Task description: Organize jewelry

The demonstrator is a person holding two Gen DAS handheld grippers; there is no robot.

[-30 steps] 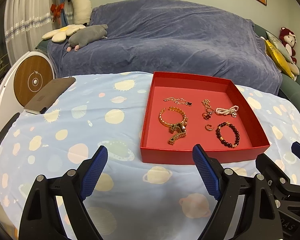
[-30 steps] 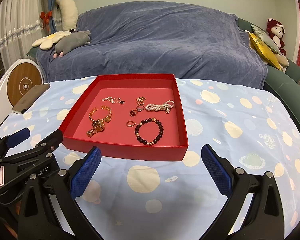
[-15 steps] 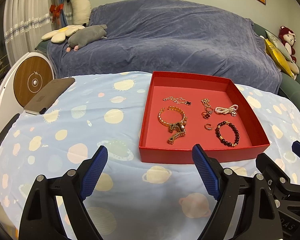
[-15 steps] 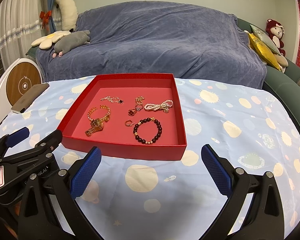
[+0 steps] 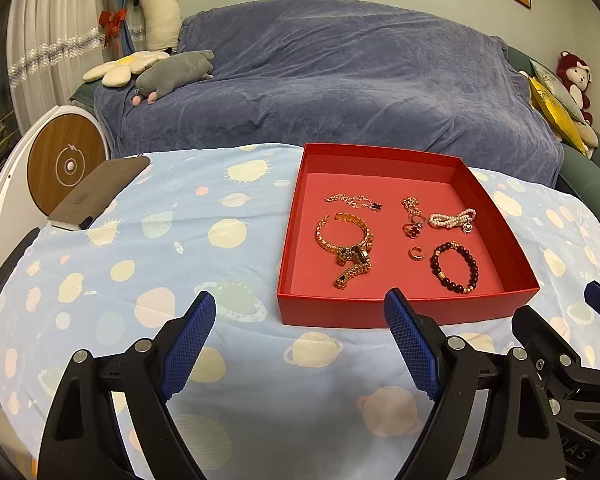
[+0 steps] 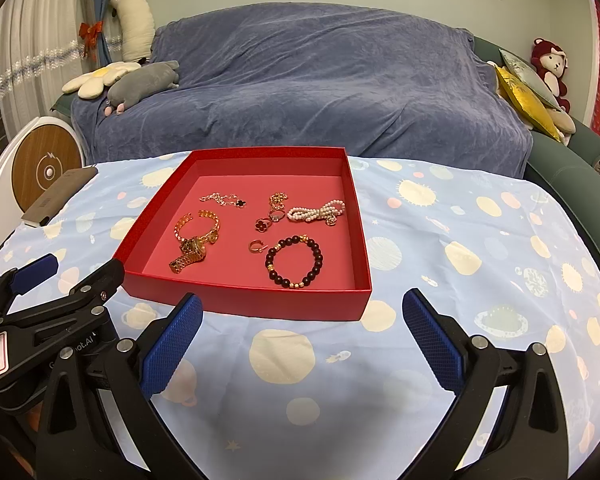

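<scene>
A red shallow box (image 5: 404, 312) (image 6: 244, 300) sits on the planet-print tablecloth. Inside lie a gold watch (image 5: 348, 246) (image 6: 194, 246), a thin chain necklace (image 5: 352, 200) (image 6: 224, 199), rings with a flower charm (image 5: 413, 222) (image 6: 270, 216), a pearl bracelet (image 5: 452, 218) (image 6: 316, 212), a small gold ear cuff (image 5: 417, 253) (image 6: 256, 245) and a dark bead bracelet (image 5: 455, 267) (image 6: 294, 262). My left gripper (image 5: 300, 332) is open and empty, just short of the box's near wall. My right gripper (image 6: 302, 328) is open and empty, also near that wall.
A brown phone-like slab (image 5: 100, 192) lies at the table's left edge beside a round wooden-faced device (image 5: 66, 164). A blue-covered sofa (image 5: 340, 80) with plush toys stands behind the table. The left gripper's body shows at the lower left of the right wrist view (image 6: 48, 320).
Both views have shifted only slightly; the box sits marginally further left in each. Both grippers stay open and nothing has been taken hold of.
</scene>
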